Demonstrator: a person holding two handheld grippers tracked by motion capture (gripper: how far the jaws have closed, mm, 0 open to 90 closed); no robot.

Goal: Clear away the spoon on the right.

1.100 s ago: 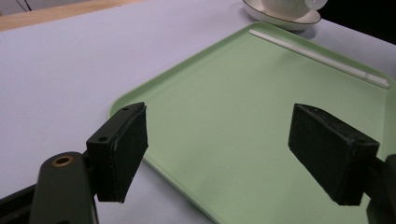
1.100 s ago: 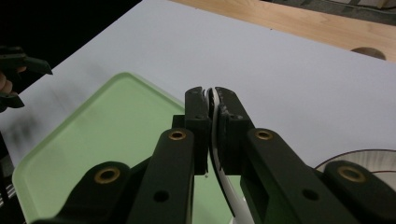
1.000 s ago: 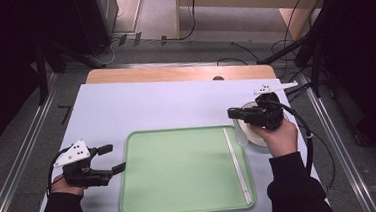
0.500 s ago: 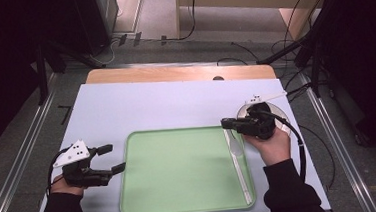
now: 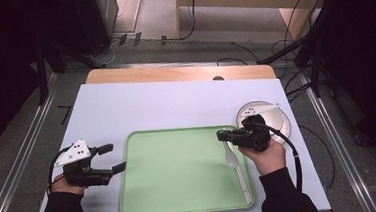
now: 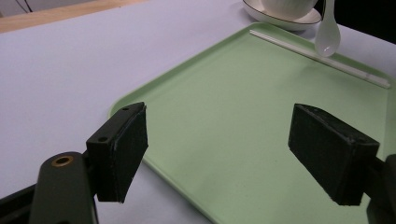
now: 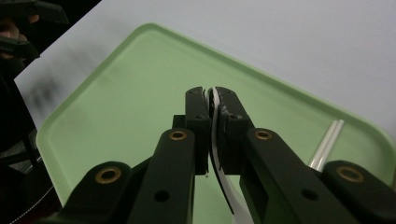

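Right hand-held gripper (image 5: pixel 221 135) lowered, translucent spoon (image 5: pixel 231 156) (clamped), green tray (image 5: pixel 146 189)

White spoon (image 5: pixel 231 154) held above the green tray (image 5: pixel 183 206)

Translucent white plastic, it is pinched at the handle by the right hand-held gripper (image 5: pixel 221 135), bowl hanging down over the tray's right side, near the chopsticks (image 5: pixel 242 180).

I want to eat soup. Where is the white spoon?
In the high view, the white spoon hangs from the right gripper over the green tray's right side, near the chopsticks.
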